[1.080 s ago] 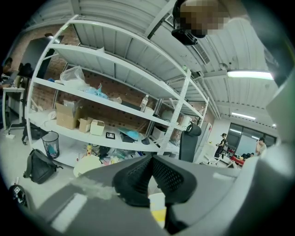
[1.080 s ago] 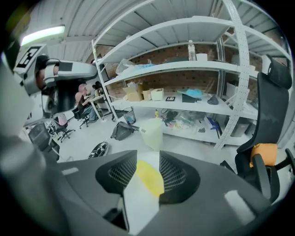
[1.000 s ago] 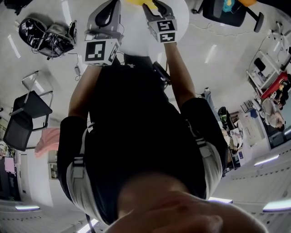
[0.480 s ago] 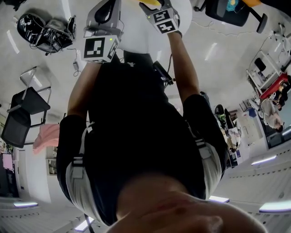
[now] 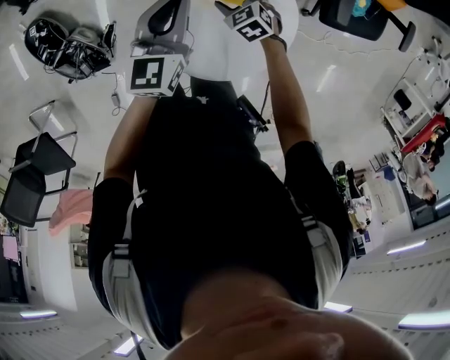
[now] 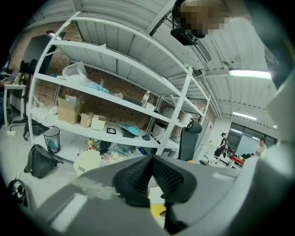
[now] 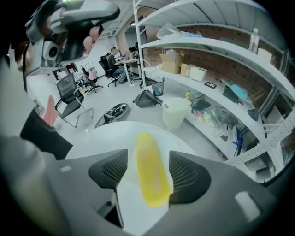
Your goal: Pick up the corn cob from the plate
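Note:
The yellow corn cob (image 7: 150,170) lies on a white surface in the right gripper view; I cannot make out a plate rim there. My right gripper (image 7: 148,161) points steeply down over it, straddling it lengthwise. Its jaws have just been opening, and the dark pads (image 7: 110,173) stand apart with a gap at the cob's left side. In the head view this gripper (image 5: 249,17) sits at the top edge above the round white table (image 5: 204,60). My left gripper (image 6: 151,160) is shut on nothing and looks out at the shelves; the head view shows it (image 5: 158,42) at the table's near edge.
Metal shelving (image 7: 216,50) with boxes runs behind the table. On the floor beyond it are a white bin (image 7: 175,113) and a black bag (image 7: 146,98). Office chairs (image 7: 69,99) stand to the left. The person's torso fills the middle of the head view.
In the head view the right gripper has slid toward the top edge and rolled, so its marker cube now shows tilted. The left gripper has stayed where it was.

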The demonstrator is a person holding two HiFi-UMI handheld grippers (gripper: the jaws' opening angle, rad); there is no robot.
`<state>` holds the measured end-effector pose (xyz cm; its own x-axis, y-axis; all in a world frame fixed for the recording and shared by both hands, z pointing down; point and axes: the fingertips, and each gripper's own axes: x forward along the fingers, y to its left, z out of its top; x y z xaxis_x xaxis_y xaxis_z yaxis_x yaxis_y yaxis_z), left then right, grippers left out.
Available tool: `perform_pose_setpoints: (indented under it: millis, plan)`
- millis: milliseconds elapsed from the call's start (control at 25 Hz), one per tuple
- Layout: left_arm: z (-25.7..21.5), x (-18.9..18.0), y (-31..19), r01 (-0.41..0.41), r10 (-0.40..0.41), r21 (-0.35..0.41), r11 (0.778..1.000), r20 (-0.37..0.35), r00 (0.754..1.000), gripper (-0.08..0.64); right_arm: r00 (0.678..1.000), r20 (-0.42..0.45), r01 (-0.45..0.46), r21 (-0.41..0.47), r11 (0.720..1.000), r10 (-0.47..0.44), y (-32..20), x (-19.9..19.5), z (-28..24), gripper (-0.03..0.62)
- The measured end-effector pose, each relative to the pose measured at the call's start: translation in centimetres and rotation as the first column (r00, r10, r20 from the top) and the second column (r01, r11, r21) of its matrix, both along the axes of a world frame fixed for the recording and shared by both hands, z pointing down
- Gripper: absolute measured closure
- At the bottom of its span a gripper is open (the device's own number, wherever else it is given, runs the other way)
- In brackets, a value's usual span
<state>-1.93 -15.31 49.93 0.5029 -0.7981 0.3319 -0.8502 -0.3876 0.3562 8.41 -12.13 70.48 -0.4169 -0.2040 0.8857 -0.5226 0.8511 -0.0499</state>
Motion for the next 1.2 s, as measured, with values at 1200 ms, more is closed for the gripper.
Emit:
perform_pose_setpoints:
  millis: [1200]
  plan:
    - [1.8,-0.5,0.4,0.012,-0.012,-0.041,0.999,-0.01,1.0,0.554,0.96,-0.124,0.238,-0.126,0.963,-0.253,0.4,-1.6,6.4,0.221]
